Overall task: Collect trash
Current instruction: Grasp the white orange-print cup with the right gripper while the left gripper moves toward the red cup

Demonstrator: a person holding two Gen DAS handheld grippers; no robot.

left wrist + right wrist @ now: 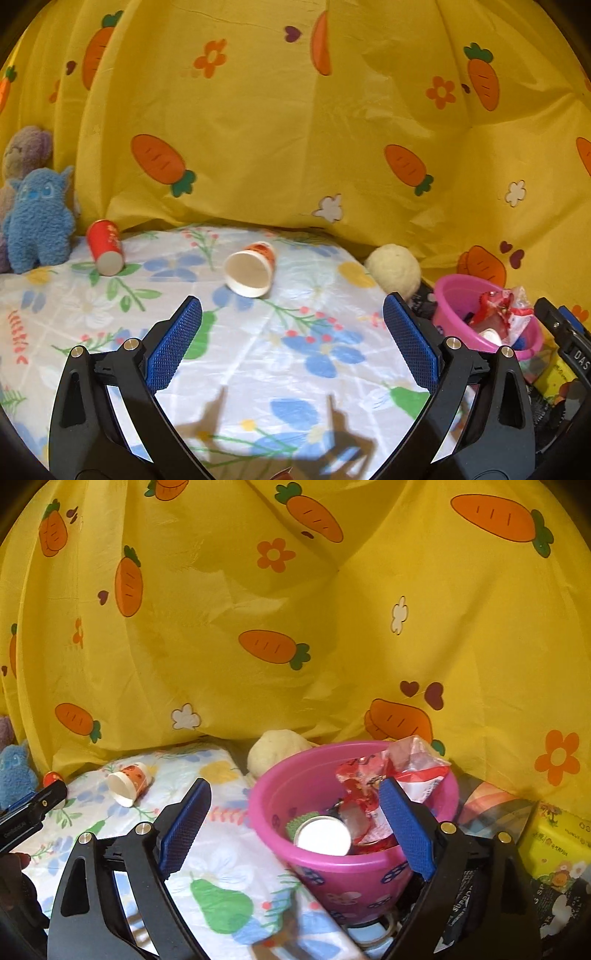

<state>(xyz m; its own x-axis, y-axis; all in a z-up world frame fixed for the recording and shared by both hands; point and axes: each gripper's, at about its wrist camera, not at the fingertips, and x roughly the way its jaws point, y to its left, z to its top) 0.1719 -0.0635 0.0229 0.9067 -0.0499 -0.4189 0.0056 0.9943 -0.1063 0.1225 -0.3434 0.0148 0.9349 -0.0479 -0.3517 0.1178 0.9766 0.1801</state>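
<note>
A white paper cup with an orange printed band lies on its side on the floral tablecloth, its open mouth towards the camera. A red cup lies tipped near a fuzzy blue plush toy. The left gripper hangs above the cloth, jaws wide apart and empty. The right gripper is likewise spread, over a glossy pink plastic bucket holding a crinkled red-and-white wrapper and a round can. No writing on the trash is legible.
</note>
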